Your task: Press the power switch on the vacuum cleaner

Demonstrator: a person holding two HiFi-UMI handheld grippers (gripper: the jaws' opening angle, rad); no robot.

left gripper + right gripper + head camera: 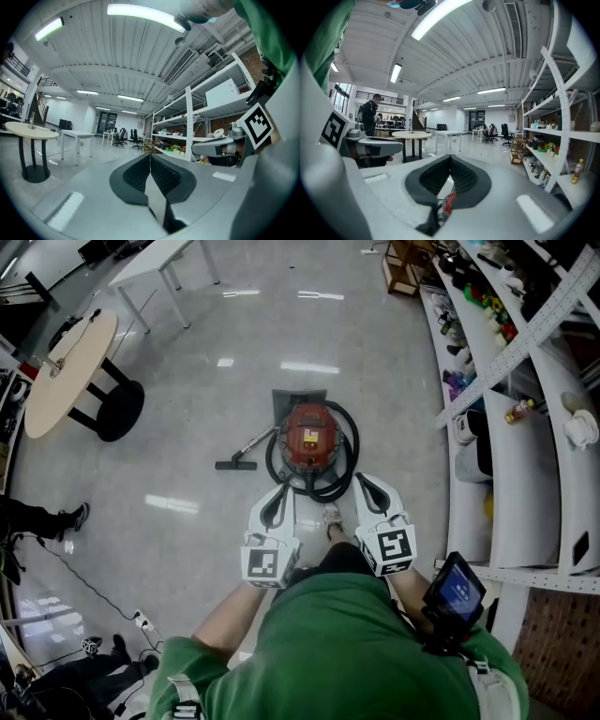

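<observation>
The left gripper and the right gripper are both closed, jaw tips meeting with nothing clamped between them. They are held side by side near the red vacuum cleaner, not touching it. It stands on the glossy floor with its black hose coiled around it. Shelves line the right side.

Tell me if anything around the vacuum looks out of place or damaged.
Nothing stands out. The red canister vacuum cleaner sits upright on the floor, its black hose looped around it and the black floor nozzle lying flat to its left. No spill or damage shows.
</observation>
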